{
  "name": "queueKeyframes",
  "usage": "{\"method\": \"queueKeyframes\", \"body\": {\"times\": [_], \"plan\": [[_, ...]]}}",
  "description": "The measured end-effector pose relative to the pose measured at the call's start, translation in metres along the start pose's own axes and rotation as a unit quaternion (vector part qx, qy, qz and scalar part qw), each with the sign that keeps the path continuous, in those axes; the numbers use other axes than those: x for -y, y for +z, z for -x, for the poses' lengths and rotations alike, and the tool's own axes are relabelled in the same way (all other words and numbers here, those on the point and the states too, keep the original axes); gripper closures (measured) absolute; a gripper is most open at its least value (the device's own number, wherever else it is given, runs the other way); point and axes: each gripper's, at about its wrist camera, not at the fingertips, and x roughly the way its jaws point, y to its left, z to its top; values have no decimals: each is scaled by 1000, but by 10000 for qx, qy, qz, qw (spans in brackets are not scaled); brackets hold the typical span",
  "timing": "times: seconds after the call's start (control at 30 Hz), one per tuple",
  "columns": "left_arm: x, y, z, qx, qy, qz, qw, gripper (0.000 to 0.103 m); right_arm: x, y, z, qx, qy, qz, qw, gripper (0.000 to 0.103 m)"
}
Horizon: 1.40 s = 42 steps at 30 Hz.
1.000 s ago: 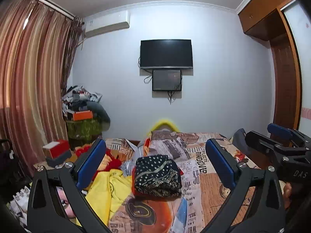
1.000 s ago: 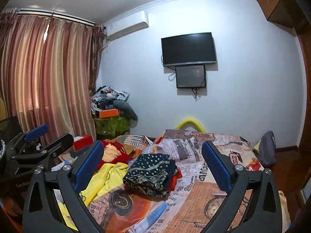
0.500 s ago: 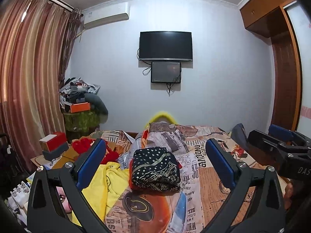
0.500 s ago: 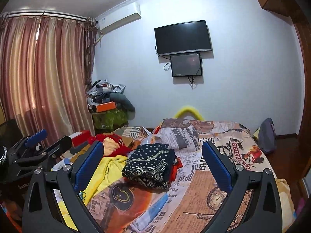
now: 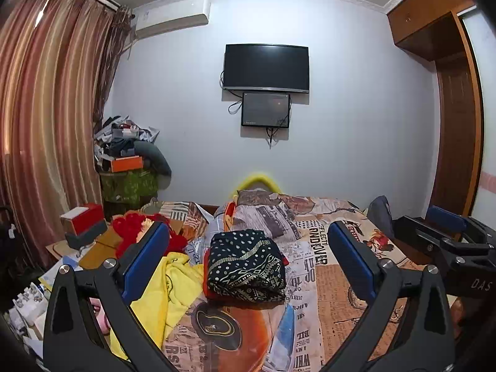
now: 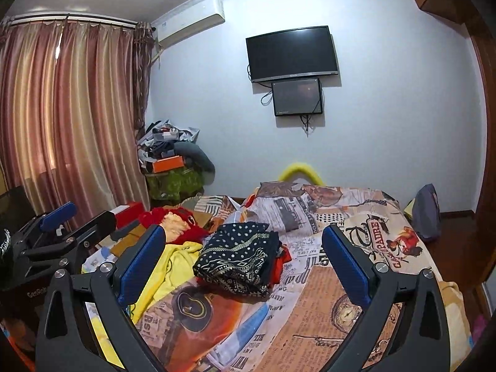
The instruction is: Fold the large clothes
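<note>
Your left claw (image 5: 248,263) is spread wide and empty, held above the bed (image 5: 328,282). Your right claw (image 6: 241,263) is the same: wide, nothing between its blue pads (image 6: 347,266). The folded dark patterned garment (image 5: 245,263) lies on the bed ahead of both claws, framed between the fingers in each wrist view and touching neither. A yellow garment (image 5: 167,291) lies crumpled just left of it, with red cloth (image 6: 183,223) beyond.
</note>
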Motion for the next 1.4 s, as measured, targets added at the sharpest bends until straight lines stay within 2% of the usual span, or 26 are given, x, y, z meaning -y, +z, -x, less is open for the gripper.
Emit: {"method": "queueKeyframes", "body": {"times": [0.57, 1.4], "plan": [[-1, -2, -1, -140, -129, 96, 9998, 0, 2, 4, 5, 42, -39, -17, 10000, 3], [0, 0, 9, -86, -246, 71, 9996, 0, 1, 8, 12, 178, -147, 39, 9997, 3]]}}
